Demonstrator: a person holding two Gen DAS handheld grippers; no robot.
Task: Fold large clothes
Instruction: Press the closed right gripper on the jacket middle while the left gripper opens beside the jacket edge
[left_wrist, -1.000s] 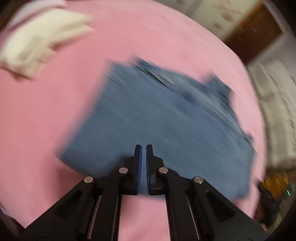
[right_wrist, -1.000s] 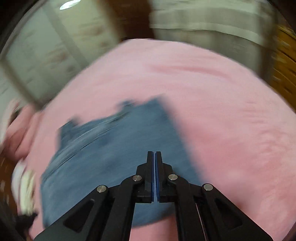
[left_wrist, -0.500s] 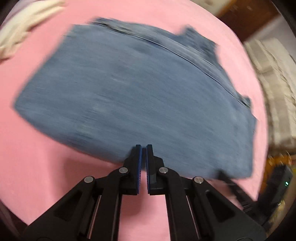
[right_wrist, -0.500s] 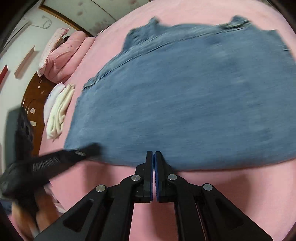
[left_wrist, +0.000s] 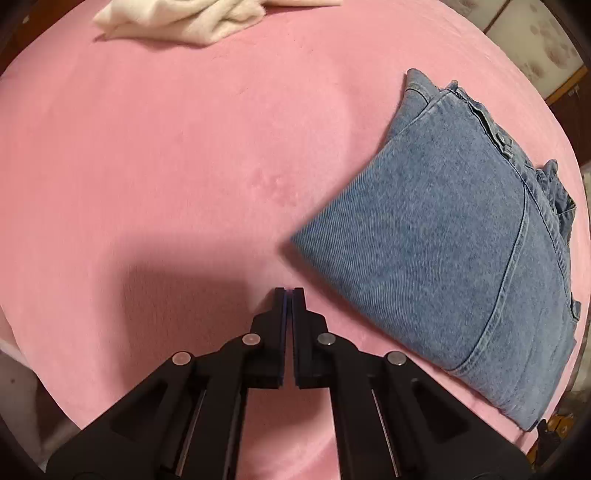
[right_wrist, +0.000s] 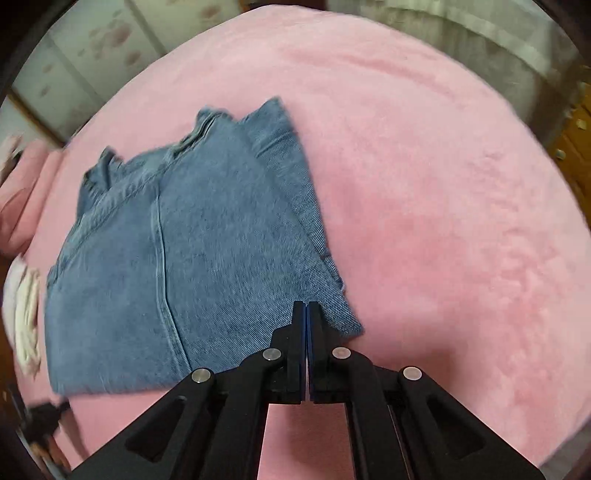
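Note:
A pair of blue jeans (left_wrist: 454, 236) lies folded into a thick rectangle on the pink bed cover (left_wrist: 166, 166). In the left wrist view it is at the right, and my left gripper (left_wrist: 289, 291) hangs shut and empty over bare pink cover just left of its near corner. In the right wrist view the jeans (right_wrist: 184, 258) fill the left half. My right gripper (right_wrist: 306, 304) is shut with nothing in it, its tips over the jeans' near right corner. Whether the tips touch the cloth is unclear.
A folded cream cloth (left_wrist: 181, 18) lies at the far edge of the bed in the left wrist view, and shows again as a cream cloth (right_wrist: 26, 317) at the left edge of the right wrist view. Wardrobe doors (right_wrist: 85, 48) and a pale curtain (right_wrist: 480, 40) stand beyond the bed.
Both grippers have swung outward from over the jeans' near edge to opposite corners and dropped lower. Both stayed shut and empty. The jeans keep their folded shape.

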